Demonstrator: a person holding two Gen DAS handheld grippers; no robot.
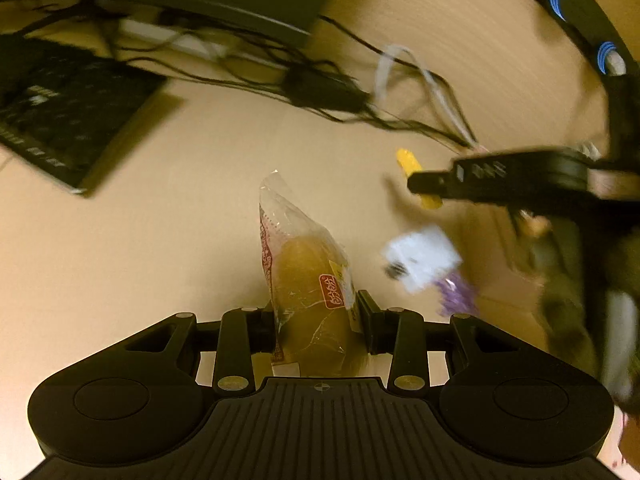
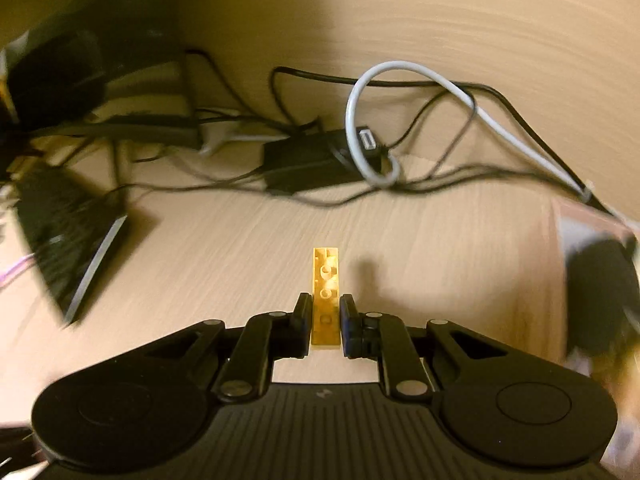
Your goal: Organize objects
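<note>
Left gripper (image 1: 318, 316): jaws closed on a clear plastic packet holding a golden-brown bun (image 1: 310, 288), red print on the wrapper; the packet stands up between the jaws, its sealed end well ahead of them, above the pale wood-grain surface (image 1: 160, 240)

Right gripper (image 2: 326, 320): jaws pressed against both sides of a small yellow plastic building brick (image 2: 326, 288), long and narrow, hollow underside facing the camera, its far end sticking out past the jaws

Ahead of the right jaws: black power adapter (image 2: 308, 160) among tangled black cables, a grey cable loop (image 2: 400, 76) just beyond. Left view much blurred on its right side; white and purple things there unclear
</note>
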